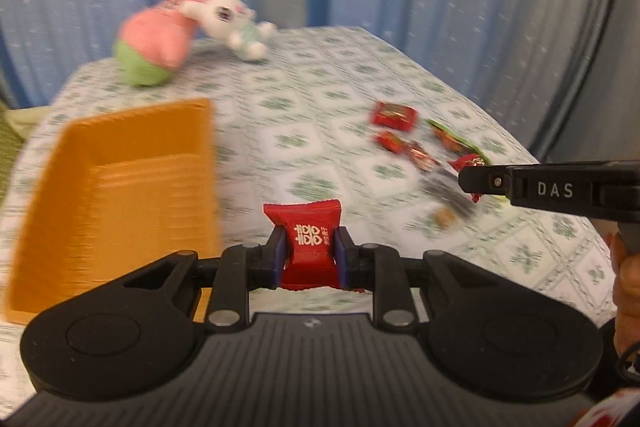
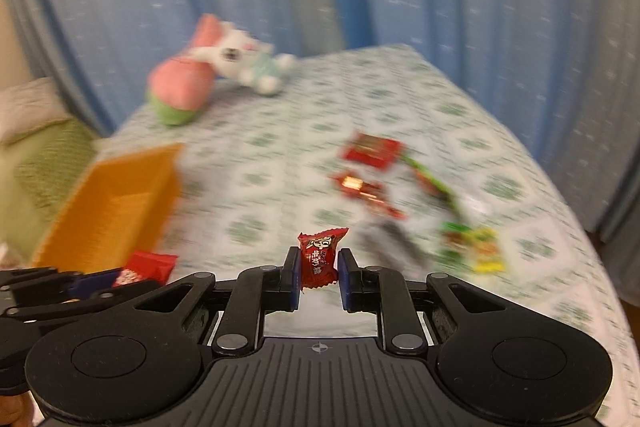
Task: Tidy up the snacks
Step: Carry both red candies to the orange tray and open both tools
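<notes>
Red wrapper [image 1: 310, 245] – white characters, crimped ends – between jaws.

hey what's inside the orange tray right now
Nothing shows inside the orange tray: only its ribbed floor and walls. The picture is blurred, and the left gripper covers its near corner, so that corner cannot be checked.

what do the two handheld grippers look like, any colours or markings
Both the left gripper and the right gripper are matte black plastic, with ribbed bodies, round side discs, silver pivot pins and dark blue pads lining the jaws. Seen side-on from the left wrist, the right gripper carries white "DAS" lettering.
</notes>
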`<state>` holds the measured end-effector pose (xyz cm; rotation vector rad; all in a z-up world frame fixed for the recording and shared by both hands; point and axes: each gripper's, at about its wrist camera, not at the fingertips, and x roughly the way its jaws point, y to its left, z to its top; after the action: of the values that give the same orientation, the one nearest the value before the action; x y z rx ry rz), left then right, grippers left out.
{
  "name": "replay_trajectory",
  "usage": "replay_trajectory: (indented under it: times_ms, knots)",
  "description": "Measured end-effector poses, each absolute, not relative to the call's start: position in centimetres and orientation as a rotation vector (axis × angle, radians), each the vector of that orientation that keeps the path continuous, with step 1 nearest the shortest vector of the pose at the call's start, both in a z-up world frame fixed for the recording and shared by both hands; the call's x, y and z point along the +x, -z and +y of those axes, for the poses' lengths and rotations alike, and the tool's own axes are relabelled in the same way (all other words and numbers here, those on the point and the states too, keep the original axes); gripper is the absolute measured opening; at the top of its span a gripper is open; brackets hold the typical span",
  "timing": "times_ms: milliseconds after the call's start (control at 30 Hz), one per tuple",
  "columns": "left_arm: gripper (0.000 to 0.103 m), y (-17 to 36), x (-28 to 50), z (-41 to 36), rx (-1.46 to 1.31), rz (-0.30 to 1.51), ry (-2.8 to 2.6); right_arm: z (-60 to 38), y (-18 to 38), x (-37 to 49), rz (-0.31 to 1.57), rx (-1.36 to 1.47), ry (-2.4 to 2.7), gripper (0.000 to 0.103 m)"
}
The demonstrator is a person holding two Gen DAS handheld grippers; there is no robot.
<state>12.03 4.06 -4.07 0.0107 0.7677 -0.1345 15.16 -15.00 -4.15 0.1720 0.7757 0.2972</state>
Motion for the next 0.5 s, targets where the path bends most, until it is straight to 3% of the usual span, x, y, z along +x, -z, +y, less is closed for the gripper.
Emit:
replay_trajectory:
  times_ms: [233, 500]
  knots:
    - [0.022, 2.1, 11.4, 11.4, 0.006, 0.752, 0.014, -6.8, 1.9, 15.8, 0.752, 0.175, -0.488, 0.019]
    - [0.022, 3.4, 12.0, 17.4, -0.028, 0.773, -0.05, 1.1, 3.0, 17.2, 0.784, 0.133, -0.616, 0.019]
